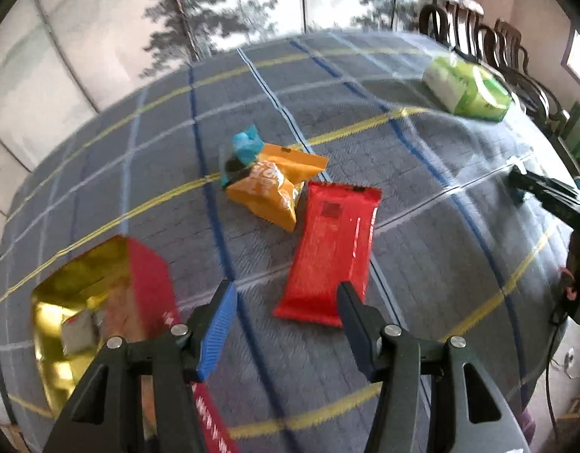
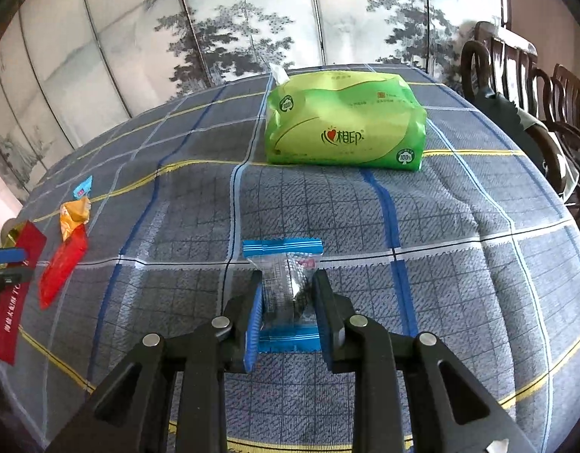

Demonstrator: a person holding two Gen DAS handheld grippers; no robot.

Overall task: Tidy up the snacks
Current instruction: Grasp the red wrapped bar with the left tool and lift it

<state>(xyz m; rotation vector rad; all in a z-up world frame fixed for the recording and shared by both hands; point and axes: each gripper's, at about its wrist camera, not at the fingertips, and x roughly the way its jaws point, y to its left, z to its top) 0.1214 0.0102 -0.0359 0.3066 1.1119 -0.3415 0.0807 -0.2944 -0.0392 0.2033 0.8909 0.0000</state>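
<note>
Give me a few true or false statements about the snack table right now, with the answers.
1. The right tool straddles a clear packet with blue ends. True.
2. The left tool grips the red packet. False: it is open and holds nothing.
3. The green tissue pack lies on the checked tablecloth. True.
4. The orange packet sits inside the red box. False: it lies on the cloth beside the red packet.

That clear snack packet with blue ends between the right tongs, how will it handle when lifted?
The clear snack packet looks thin and crinkly, so it's probably light and floppy. Its glossy film may slip. The right tongs pinch its middle, so both blue ends will likely droop.
</note>
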